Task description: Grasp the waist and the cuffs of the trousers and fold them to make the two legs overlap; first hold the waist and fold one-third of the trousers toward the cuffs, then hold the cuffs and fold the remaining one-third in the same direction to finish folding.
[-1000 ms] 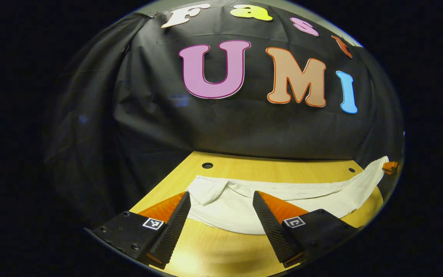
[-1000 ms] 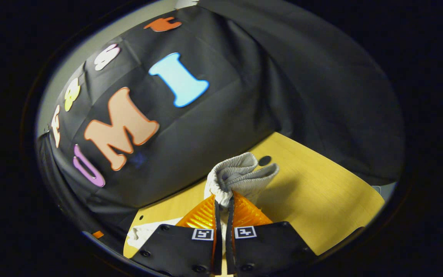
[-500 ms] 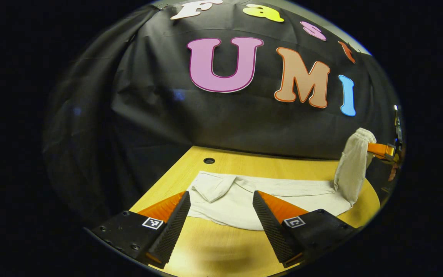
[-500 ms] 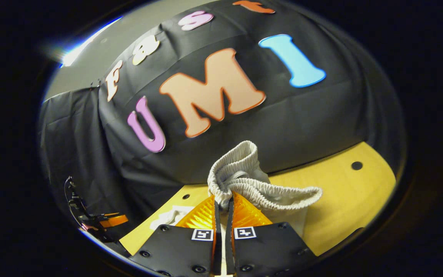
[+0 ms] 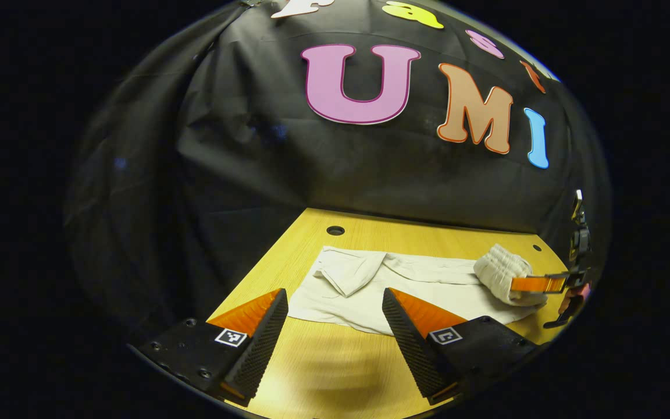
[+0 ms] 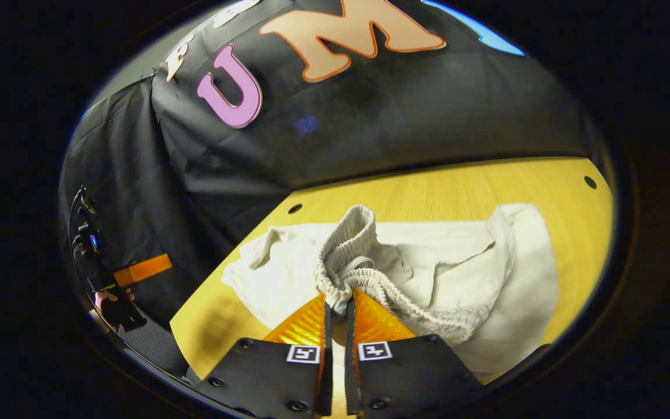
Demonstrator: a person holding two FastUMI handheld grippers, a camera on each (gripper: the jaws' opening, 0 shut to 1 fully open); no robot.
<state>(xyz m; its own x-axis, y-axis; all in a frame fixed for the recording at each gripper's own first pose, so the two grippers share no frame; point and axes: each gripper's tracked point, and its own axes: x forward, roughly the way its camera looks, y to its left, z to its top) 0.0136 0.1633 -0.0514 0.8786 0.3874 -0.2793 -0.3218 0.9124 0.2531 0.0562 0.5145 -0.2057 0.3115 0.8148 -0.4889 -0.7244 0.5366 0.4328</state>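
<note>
The white trousers (image 5: 416,285) lie along the wooden table (image 5: 405,241). Their cuff end (image 5: 344,273), with one flap turned over, is just beyond my left gripper (image 5: 333,297), which hovers open with nothing between its fingers. My right gripper (image 6: 338,299) is shut on the gathered elastic waist (image 6: 346,267) and holds it low over the legs (image 6: 457,250). In the left gripper view, the right gripper (image 5: 535,283) sits at the far right with the bunched waist (image 5: 501,270) resting on the trousers. The left gripper (image 6: 137,269) appears at the left edge of the right gripper view.
Black cloth walls close off the table at the back and on the left. Round holes (image 5: 335,230) (image 6: 589,182) mark the table's far corners. A hand (image 6: 111,297) holds the left gripper. Bare wood (image 6: 457,180) lies between the trousers and the back wall.
My right gripper lifted the waist off the table, carried it over toward the cuffs and lowered it onto the legs. The left gripper stayed open and drew back slightly.
</note>
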